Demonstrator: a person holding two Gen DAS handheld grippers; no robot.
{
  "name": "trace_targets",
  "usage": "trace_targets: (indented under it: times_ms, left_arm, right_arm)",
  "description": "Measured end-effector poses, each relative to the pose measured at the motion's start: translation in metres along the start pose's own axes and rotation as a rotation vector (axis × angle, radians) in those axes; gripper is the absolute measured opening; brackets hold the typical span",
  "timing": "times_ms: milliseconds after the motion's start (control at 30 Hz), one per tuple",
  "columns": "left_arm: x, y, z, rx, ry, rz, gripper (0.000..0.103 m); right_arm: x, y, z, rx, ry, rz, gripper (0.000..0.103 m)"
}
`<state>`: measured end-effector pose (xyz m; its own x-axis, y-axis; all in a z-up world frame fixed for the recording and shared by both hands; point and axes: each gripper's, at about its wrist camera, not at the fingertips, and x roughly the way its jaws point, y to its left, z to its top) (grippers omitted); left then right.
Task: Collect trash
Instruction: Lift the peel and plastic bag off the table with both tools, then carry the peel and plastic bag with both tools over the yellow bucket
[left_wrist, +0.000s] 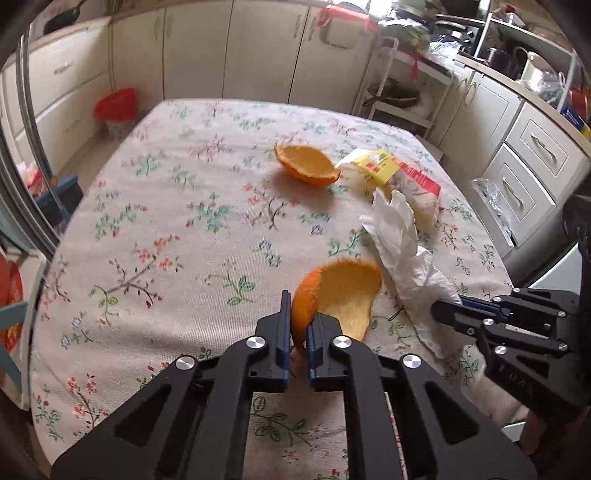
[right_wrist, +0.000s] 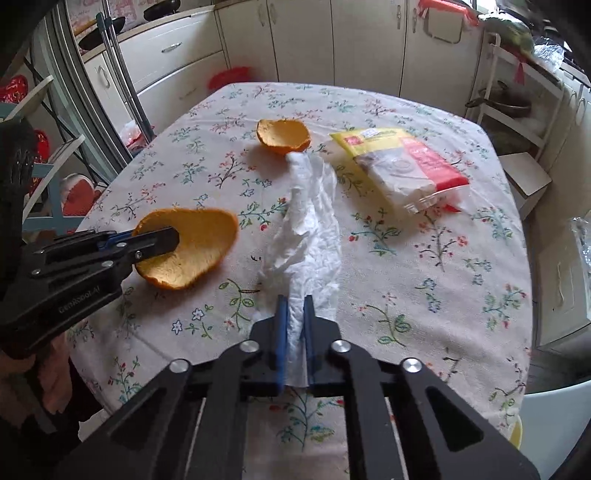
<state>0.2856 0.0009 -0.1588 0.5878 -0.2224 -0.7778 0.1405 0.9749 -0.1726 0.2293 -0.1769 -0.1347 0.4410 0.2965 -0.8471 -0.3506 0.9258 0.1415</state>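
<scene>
My left gripper (left_wrist: 300, 317) is shut on the rim of a near orange peel half (left_wrist: 343, 295), which also shows in the right wrist view (right_wrist: 195, 254) with the left gripper (right_wrist: 162, 240) clamped on its edge. My right gripper (right_wrist: 295, 317) is shut on the near end of a crumpled white paper towel (right_wrist: 310, 221) lying on the floral tablecloth; the towel also shows in the left wrist view (left_wrist: 402, 251), held by the right gripper (left_wrist: 448, 314). A second orange peel half (left_wrist: 306, 164) (right_wrist: 282, 136) lies farther back. A yellow-red plastic packet (right_wrist: 402, 162) (left_wrist: 391, 170) lies at the right.
The table (right_wrist: 443, 277) has a floral cloth. A red-lined bin (left_wrist: 116, 107) stands on the floor beyond the far left corner. Cabinets run along the back and right. A white rack (left_wrist: 399, 92) stands at the far right corner, and folding chairs (right_wrist: 48, 177) at the left.
</scene>
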Motion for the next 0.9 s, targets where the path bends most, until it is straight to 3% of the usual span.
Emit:
trace_targets:
  times_ms: [400, 900]
  left_arm:
    - [-0.040, -0.044, -0.007, 0.084, -0.166, -0.014, 0.005]
    - [-0.052, -0.104, -0.019, 0.162, -0.187, -0.094, 0.005]
  right_arm:
    - [-0.064, -0.037, -0.017, 0.073, -0.099, -0.003, 0.007]
    - [-0.122, -0.108, -0.065, 0.202, -0.146, -0.083, 0.007]
